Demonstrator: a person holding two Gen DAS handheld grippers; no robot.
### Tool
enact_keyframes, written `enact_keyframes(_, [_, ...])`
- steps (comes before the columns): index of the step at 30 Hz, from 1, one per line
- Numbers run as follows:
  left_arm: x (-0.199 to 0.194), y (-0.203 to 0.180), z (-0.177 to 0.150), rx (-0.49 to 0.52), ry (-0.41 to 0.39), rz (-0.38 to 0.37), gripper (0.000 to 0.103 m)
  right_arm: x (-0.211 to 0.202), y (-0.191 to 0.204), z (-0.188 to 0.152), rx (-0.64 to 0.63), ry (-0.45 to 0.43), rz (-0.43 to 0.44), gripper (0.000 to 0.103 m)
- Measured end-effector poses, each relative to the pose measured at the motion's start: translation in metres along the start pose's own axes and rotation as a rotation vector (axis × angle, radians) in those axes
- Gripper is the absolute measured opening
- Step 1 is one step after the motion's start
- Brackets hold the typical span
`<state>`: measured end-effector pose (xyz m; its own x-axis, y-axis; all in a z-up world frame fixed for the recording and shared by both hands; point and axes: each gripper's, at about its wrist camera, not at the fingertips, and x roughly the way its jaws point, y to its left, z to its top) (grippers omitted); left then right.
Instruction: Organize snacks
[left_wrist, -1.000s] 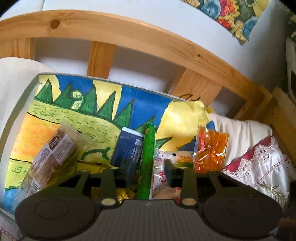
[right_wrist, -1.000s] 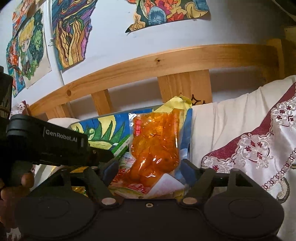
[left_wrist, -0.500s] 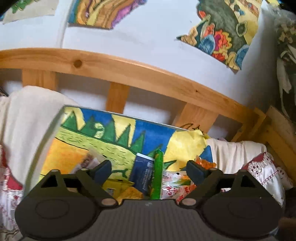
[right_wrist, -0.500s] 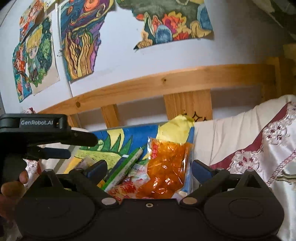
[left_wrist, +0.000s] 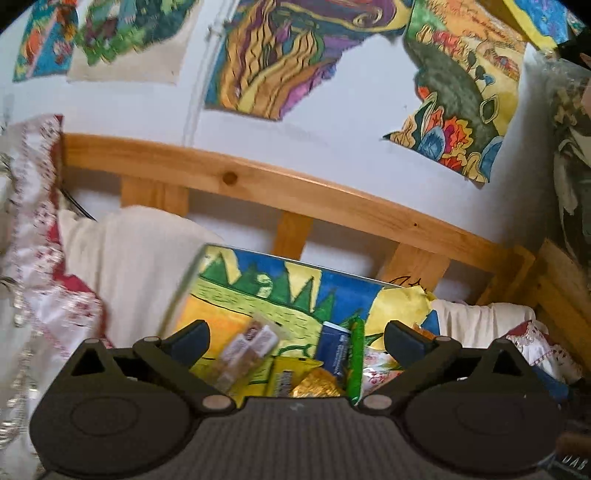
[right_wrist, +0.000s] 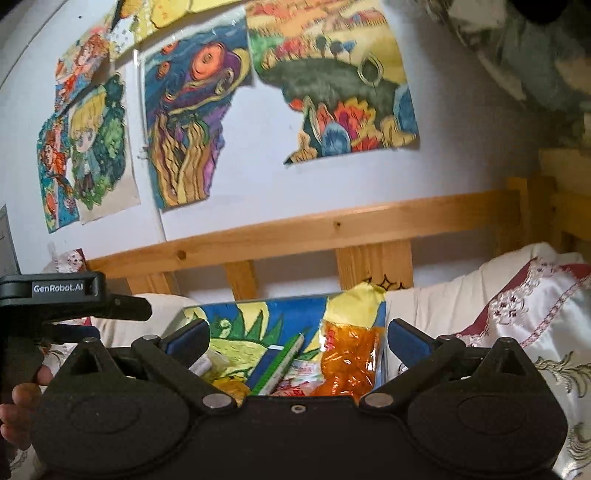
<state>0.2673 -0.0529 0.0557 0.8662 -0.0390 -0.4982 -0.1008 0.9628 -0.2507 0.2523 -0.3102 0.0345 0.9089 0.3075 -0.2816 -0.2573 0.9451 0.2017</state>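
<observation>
**Orange bag and green stick lie free in the tray: back out clean**

Black and nearest to me, the left hand-held gripper (left_wrist: 297, 336) has its jaws opening toward full spread. Nothing is between the pads. The right hand-held gripper (right_wrist: 297, 336) is opening too, and it also has hold of nothing.

Just beyond the left fingertips the snacks lie in a painted tray (left_wrist: 236, 295) on the bed:
- A clear-wrapped biscuit pack (left_wrist: 247, 347) is at the left.
- A yellow pack (left_wrist: 288, 373) and a gold wrapper (left_wrist: 317, 384) are nearer me.
- A dark blue pack (left_wrist: 334, 350) sits right beside the green stick pack (left_wrist: 356, 354).
- From the right wrist view, the orange bag (right_wrist: 347, 362) leans at the tray's right end, on a red-and-white packet.

I judge this to be the release and withdrawal. To do it well, I would draw both tools straight back along their fingers and keep the jaws wide. That way no pad drags the orange bag or tips the green stick. The left tool's body (right_wrist: 66, 295) is close at the right camera's left edge, so I would keep the two apart.

The near heap looks loose and overlapped, so I would take the next pick from the top.

Farther off are a white pillow (left_wrist: 140, 251), the wooden bed rail (left_wrist: 295, 184) and drawings on the wall (left_wrist: 277, 66).
</observation>
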Motion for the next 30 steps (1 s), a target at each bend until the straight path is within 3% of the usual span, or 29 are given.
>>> enact_keyframes(12, [-0.062, 0.023, -0.009, 0.025, -0.033, 0.068, 0.102, -0.045, 0.037, -0.005, -0.055, -0.037, 0.012, 0.102])
enact_keyframes(30, [-0.117, 0.026, -0.054, 0.159, -0.095, 0.140, 0.102, -0.093, 0.052, -0.033, -0.052, -0.007, -0.003, 0.102])
